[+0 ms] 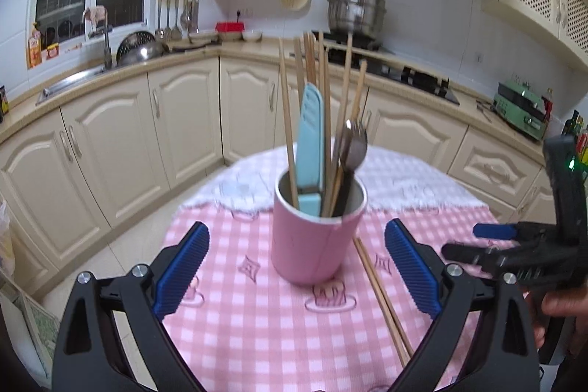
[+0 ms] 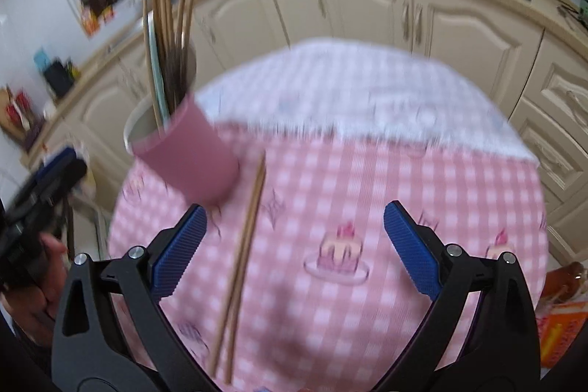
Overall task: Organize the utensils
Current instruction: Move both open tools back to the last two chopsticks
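Here, both grippers' fingers spread empty, pink cup point(image 1: 316, 233) of utensils beside loose chopsticks point(image 2: 240, 263), checked cloth point(image 1: 257, 318).

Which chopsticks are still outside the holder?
The pair of chopsticks lying flat on the checked cloth beside the pink holder; the others stand upright inside.

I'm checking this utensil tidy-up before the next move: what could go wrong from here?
The pink cup is crowded with tall chopsticks, so a bump from either open gripper might tip it. The loose chopstick pair lies flat on the tablecloth and may roll or split when the right gripper pinches it.
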